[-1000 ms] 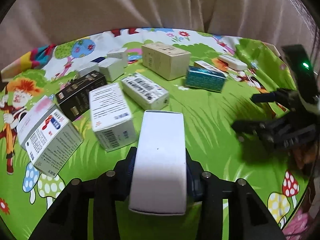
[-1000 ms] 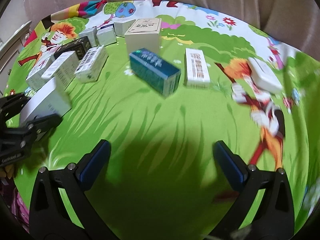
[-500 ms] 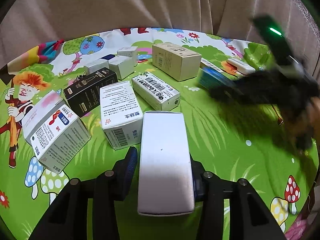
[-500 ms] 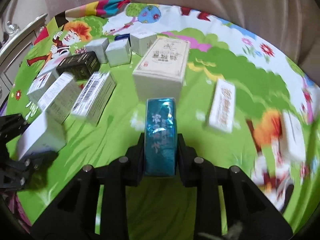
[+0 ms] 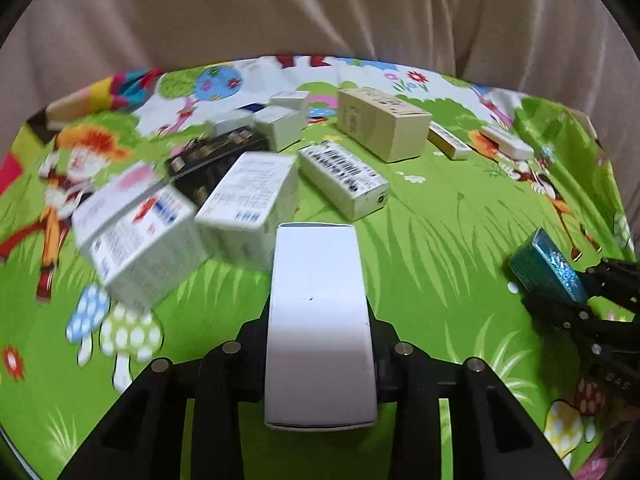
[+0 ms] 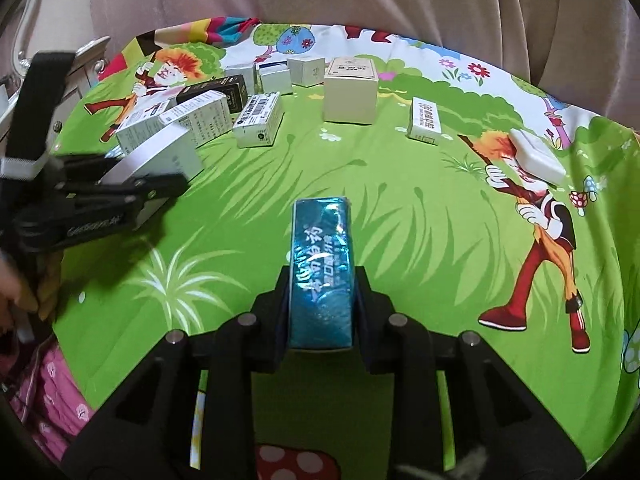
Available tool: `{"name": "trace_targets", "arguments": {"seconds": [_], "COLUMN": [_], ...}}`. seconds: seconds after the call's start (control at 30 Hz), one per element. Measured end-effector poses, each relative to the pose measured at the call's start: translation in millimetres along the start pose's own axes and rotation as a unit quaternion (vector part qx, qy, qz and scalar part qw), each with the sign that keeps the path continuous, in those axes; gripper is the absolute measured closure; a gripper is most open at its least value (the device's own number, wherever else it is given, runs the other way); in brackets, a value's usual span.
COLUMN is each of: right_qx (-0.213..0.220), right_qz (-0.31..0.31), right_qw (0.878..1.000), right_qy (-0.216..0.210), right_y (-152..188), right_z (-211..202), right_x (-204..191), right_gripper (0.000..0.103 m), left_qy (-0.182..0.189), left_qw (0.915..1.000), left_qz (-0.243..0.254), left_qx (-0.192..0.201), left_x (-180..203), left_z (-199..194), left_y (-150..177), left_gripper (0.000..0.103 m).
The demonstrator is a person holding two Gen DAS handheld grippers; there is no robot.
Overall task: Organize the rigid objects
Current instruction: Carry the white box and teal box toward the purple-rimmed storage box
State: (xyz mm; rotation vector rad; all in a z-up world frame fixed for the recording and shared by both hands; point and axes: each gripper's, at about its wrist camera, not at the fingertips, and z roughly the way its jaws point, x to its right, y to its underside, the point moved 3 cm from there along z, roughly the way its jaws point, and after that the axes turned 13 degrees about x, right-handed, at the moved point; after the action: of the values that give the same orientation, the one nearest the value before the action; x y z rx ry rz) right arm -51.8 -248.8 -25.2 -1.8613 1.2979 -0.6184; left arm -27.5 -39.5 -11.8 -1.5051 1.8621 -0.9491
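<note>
Left gripper (image 5: 320, 344) jaws are closing on the light, stiff white box (image 5: 318, 320) at its long sides; right gripper (image 6: 322, 308) pinches the slippery-looking, foil-faced teal box (image 6: 322, 268) likewise.

A home, it seems: a cartoon-printed cloth (image 6: 420, 216) with green grass, mushrooms and children covers the surface ahead of the grippers, beige upholstery (image 5: 320, 12) like a sofa back rises beyond it, and ornate pale furniture (image 6: 86, 56) shows far left.
</note>
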Motion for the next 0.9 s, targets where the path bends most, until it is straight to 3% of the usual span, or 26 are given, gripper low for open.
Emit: {"name": "trace_targets", "arguments": {"seconds": [0.4, 0.57, 0.73, 0.9], "right_qx": [0.007, 0.056, 0.148, 0.243], "right_qz": [0.013, 0.039, 0.028, -0.018], "right_qw": [1.0, 0.998, 0.989, 0.97], "right_qy": [0.005, 0.008, 0.01, 0.022], "right_y": [0, -3, -13, -32], "right_z": [-3, -24, -65, -109], "right_x": [4, 8, -16, -52], "right_gripper": [0.071, 0.071, 0.071, 0.071], "left_qy": [-0.016, -0.038, -0.094, -0.155], "left_qw": [0.9998, 0.9992, 0.9934, 0.9714], "left_qz": [-0.008, -0.013, -0.024, -0.036], "left_qx": [-0.013, 0.002, 0.062, 0.176], "left_x": [-2, -4, -19, -34], "left_z": [-13, -40, -86, -154], "left_y": [6, 6, -2, -14], "left_gripper": [0.066, 0.066, 0.066, 0.066]}}
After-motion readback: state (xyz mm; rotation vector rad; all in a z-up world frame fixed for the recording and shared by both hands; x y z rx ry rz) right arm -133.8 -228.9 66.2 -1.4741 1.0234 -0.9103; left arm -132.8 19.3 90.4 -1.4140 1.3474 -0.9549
